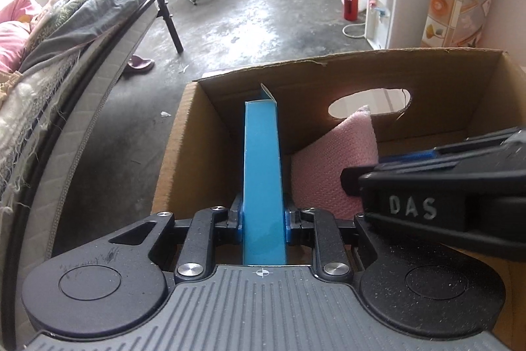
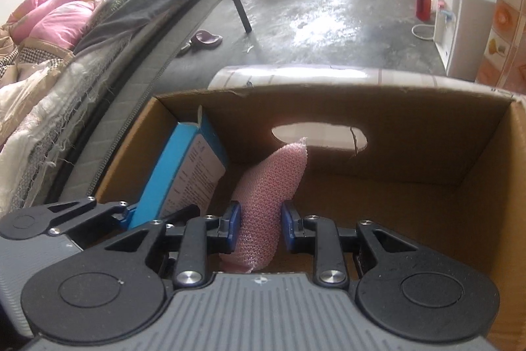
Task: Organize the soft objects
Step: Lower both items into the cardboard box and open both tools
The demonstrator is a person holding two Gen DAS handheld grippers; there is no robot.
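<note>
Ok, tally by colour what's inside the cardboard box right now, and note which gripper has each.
Blue: 1, the blue carton, clamped in the left gripper.
Pink: 1, the pink foam pouch, clamped in the right gripper.
Total: 2, both within the cardboard box.

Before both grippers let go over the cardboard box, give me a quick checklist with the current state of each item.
1. Left gripper shut on blue box: ok.
2. Right gripper shut on pink foam: ok.
3. Both items inside the cardboard box walls: ok.
4. Free floor in the cardboard box to the right of the pink foam: ok.
5. Grippers apart from each other: cannot tell, they look very close in the left wrist view.
6. Items resting on the cardboard box floor: cannot tell, their lower ends are hidden.
</note>
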